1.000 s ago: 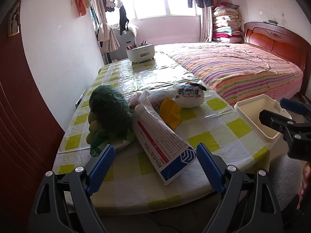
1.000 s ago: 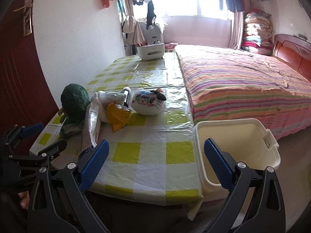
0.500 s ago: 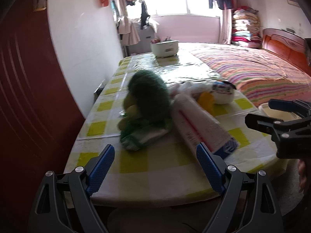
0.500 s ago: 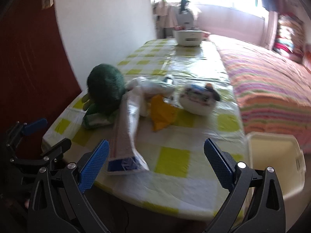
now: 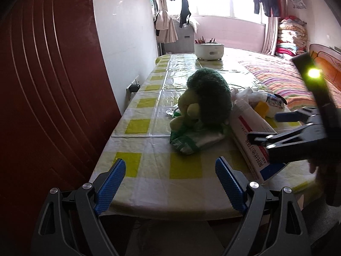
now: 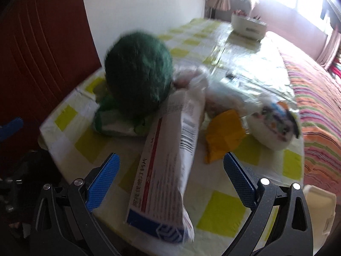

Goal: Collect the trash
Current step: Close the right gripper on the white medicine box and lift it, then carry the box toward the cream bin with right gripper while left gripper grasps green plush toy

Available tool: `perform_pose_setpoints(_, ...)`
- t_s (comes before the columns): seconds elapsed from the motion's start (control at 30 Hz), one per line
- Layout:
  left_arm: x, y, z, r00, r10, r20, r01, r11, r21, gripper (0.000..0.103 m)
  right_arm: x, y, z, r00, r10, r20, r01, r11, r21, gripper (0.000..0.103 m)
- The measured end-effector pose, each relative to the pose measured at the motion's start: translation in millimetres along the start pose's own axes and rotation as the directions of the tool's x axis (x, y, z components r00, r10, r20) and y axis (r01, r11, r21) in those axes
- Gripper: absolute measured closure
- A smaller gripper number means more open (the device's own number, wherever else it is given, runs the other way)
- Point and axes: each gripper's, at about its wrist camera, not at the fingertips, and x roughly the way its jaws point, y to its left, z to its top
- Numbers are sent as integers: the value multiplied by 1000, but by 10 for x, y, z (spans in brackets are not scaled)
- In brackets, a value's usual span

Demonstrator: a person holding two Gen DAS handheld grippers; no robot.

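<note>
On the yellow-checked table (image 5: 136, 125) lies a heap of litter: a long white printed package (image 6: 170, 170), an orange wrapper (image 6: 226, 134), a crumpled clear bag (image 6: 196, 79) and a green-white wrapper (image 5: 194, 141). A green plush toy (image 5: 210, 98) rests on the green-white wrapper. A white plush (image 6: 275, 125) sits to the right. My right gripper (image 6: 170, 170) is open, its fingers straddling the near end of the package without touching it. My left gripper (image 5: 170, 177) is open at the table's near edge with nothing between its fingers. In the left wrist view the right gripper (image 5: 268, 127) hovers over the package (image 5: 251, 136).
A cream plastic bin (image 6: 319, 209) stands low beside the table's right corner. A white pot (image 5: 208, 51) sits at the far end. The striped bed (image 5: 283, 79) runs along the right, and a dark red door (image 5: 42, 85) is on the left.
Both grippers swung left and moved closer to the table. The right gripper has come up over the long package, and the bin slid to the right edge of its view.
</note>
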Motion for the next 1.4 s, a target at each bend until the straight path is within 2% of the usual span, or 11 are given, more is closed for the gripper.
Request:
perform_pose_setpoints(0.07, -2, 12, -2, 1000, -10, -6, 10, 1000, -5, 20, 152, 20, 0, 999, -19, -38, 18, 999, -27, 9)
perform_pose_setpoints(0.13, -6, 15, -10, 1000, -13, -10, 13, 1000, -8, 20, 246, 2, -39, 998, 11, -66, -13, 1000, -23, 27)
perform_pose_setpoints(0.17, -7, 16, -9, 1000, -13, -11, 13, 1000, -7, 20, 286, -32, -68, 996, 39, -82, -39, 999, 0, 46)
perform_pose_setpoints(0.23, -8, 8, -10, 1000, -10, -12, 10, 1000, -3, 20, 287, -96, -116, 993, 89, -74, -86, 995, 47, 51)
perform_pose_setpoints(0.3, 3, -6, 0, 1000, -10, -13, 10, 1000, -1, 20, 234, -141, -164, 994, 92, -57, -88, 994, 61, 54)
perform_pose_setpoints(0.5, 43, -66, 61, 999, -36, -17, 36, 999, -3, 20, -124, -226, -350, 990, 125, 59, -130, 988, 83, 58)
perform_pose_setpoints(0.6, 75, -96, 139, 999, -50, -15, 50, 999, -9, 20, -351, -319, -474, 978, 162, 128, -179, 975, 128, 57)
perform_pose_setpoints(0.93, 273, -367, 795, 993, -100, 61, 97, 994, 55, 20, -1023, -454, -757, 942, 159, 294, -223, 954, 201, 57)
perform_pose_setpoints(1.17, 839, -715, 1194, 997, -71, -16, 72, 990, 123, 20, -1236, -464, -858, 924, 158, 348, -238, 950, 202, 57)
perform_pose_setpoints(1.33, 1232, -744, 1197, 992, -48, -116, 60, 993, 105, 20, -1242, -561, -904, 922, 140, 362, -232, 946, 226, 57)
perform_pose_setpoints(1.4, 1327, -760, 1152, 991, -3, -135, 20, 993, 120, 20, -1262, -604, -932, 921, 131, 366, -230, 943, 241, 57)
